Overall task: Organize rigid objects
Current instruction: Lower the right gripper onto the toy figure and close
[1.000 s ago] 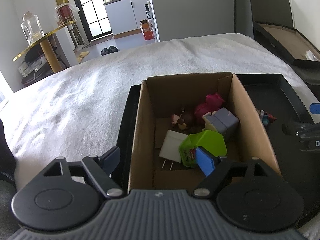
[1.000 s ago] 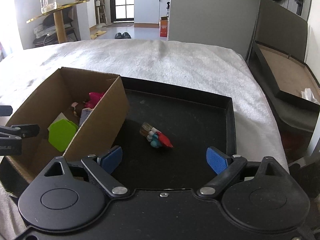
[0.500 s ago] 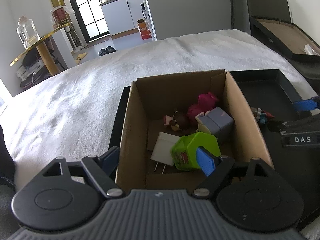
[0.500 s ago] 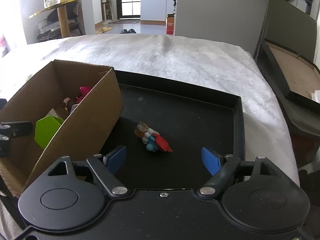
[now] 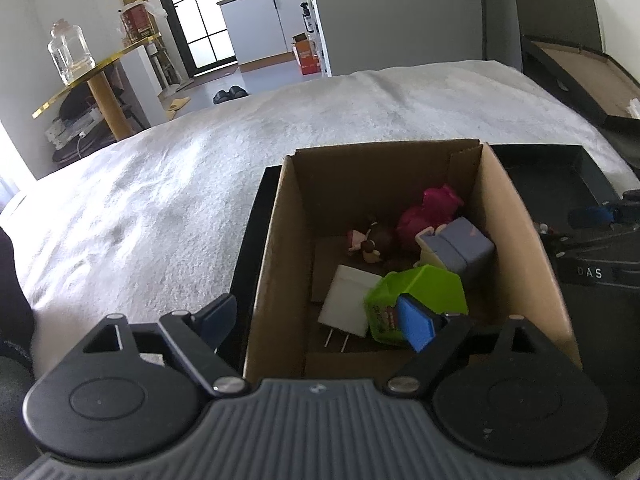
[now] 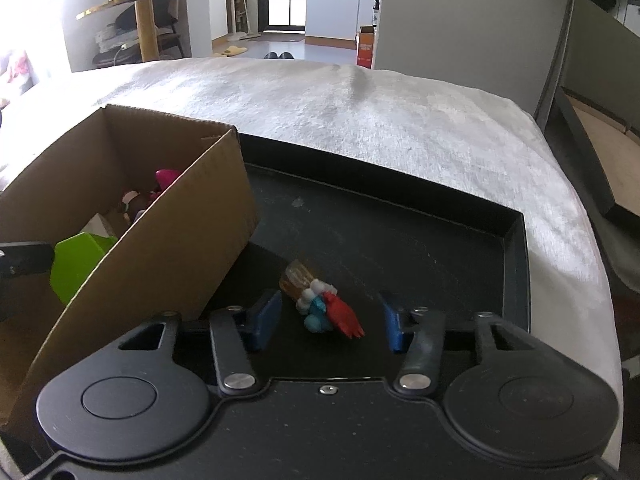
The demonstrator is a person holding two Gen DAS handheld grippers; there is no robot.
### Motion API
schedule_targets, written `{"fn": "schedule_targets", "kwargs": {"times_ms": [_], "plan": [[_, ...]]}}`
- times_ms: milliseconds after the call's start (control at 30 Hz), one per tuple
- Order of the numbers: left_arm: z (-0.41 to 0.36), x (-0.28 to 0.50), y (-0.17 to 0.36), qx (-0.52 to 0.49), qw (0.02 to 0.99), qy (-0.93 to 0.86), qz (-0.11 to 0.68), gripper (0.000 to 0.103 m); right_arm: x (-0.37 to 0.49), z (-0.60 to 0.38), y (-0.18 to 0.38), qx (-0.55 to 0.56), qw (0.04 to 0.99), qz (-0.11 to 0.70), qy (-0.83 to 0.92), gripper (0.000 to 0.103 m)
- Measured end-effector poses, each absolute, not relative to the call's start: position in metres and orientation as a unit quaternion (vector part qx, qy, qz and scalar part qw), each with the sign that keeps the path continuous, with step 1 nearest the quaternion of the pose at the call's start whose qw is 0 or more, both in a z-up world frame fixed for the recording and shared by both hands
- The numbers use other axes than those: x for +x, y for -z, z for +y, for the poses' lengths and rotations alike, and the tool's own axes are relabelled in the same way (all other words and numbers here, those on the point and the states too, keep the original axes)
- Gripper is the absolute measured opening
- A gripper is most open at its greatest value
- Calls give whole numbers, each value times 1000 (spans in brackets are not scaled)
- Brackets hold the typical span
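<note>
A small toy figure (image 6: 322, 306) in red, blue and white lies on the black tray (image 6: 516, 236). My right gripper (image 6: 329, 322) straddles it; its jaws are closing, with a gap still on each side of the toy. The cardboard box (image 5: 276, 264) stands in the tray's left part. It holds a green hexagonal container (image 5: 420, 296), a white plug (image 5: 348, 300), a grey-blue block (image 5: 460, 248), a pink toy (image 5: 428, 212) and a small doll (image 5: 370, 240). My left gripper (image 5: 316, 322) is open astride the box's near left wall, its right pad over the green container.
The tray (image 5: 588, 168) and box (image 6: 168, 240) rest on a white blanket (image 5: 160, 200). The right gripper (image 5: 592, 216) shows at the right edge of the left wrist view. A dark open case (image 6: 592, 132) stands beyond the bed on the right; a gold table (image 5: 100, 64) is far left.
My right gripper has moved down and forward over the toy figure and its jaws have narrowed around it. The left gripper has stayed about where it was.
</note>
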State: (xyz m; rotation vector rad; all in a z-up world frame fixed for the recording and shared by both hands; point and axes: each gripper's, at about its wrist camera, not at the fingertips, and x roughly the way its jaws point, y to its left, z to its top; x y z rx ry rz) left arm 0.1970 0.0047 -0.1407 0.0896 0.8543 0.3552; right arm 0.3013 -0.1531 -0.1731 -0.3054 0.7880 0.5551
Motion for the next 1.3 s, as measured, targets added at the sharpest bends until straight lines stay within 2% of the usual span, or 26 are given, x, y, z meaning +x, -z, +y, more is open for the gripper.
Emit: {"fn": "schedule_targets", "kwargs": {"times_ms": [67, 233, 400, 500, 1300], "plan": [[3, 198, 142, 48, 893, -175, 413, 86, 302, -151, 175, -155, 874, 377, -264, 46], [-1, 200, 144, 59, 890, -180, 414, 86, 298, -151, 177, -175, 869, 378, -266, 27], [-2, 199, 144, 62, 890, -178, 415, 86, 291, -156, 174, -174, 867, 387, -263, 26], [-2, 198, 144, 64, 891, -178, 414, 86, 287, -158, 172, -180, 864, 390, -261, 19], [0, 186, 144, 53, 893, -169, 414, 86, 239, -186, 162, -136, 853, 452, -222, 16]]}}
